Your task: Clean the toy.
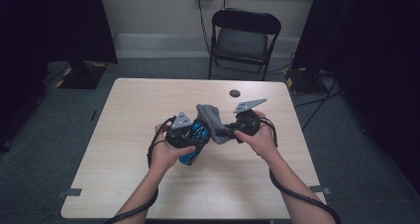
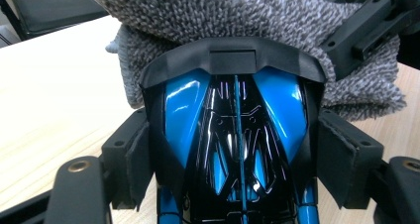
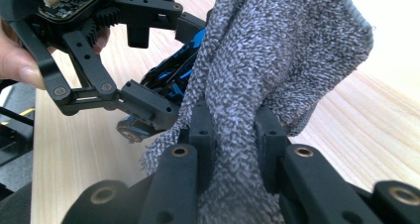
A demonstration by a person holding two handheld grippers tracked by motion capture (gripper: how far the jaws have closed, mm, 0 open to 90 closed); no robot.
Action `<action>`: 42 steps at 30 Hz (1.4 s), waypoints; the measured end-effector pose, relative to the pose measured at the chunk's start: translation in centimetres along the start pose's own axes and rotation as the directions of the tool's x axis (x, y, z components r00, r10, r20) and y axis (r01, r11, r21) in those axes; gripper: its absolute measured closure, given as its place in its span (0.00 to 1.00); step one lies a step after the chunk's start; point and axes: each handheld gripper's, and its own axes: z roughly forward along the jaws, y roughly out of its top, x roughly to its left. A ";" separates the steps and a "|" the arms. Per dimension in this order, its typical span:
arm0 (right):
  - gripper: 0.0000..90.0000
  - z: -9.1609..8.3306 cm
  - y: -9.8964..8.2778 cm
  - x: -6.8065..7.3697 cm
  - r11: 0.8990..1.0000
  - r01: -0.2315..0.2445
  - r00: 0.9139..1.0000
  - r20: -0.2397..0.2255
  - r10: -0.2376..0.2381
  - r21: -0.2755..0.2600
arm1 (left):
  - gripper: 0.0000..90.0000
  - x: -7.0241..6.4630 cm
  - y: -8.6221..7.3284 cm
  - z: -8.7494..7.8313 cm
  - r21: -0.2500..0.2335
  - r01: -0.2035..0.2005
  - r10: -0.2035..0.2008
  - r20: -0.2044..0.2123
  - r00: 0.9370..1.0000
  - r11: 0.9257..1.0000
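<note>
Hands hold two grippers above the middle of a pale wooden worktop [image 1: 129, 184]. At the left, the left gripper [image 1: 190, 135] has its jaws clamped on the sides of a shiny blue and black toy car [image 2: 235, 144]. A grey cloth [image 1: 210, 117] drapes over the car's front end. At the right, the right gripper [image 1: 233, 131] pinches the cloth in nearly closed jaws.

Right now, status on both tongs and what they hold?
Left tongs clamped on blue-and-black toy car. Right tongs pinching grey cloth, draped against the car. Nothing in the way.
</note>
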 end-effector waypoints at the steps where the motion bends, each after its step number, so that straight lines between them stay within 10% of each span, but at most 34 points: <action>1: 0.83 0.0 0.0 0.0 1.000 -0.002 1.000 0.002 0.002 0.002 | 0.28 0.0 0.0 0.0 -0.002 0.004 -0.004 0.000 1.000 1.000; 42: 0.84 1.7 -1.6 0.2 0.997 0.016 1.000 0.017 -0.017 0.069 | 0.28 -0.5 1.7 0.3 -0.007 -0.027 0.027 -0.008 1.000 1.000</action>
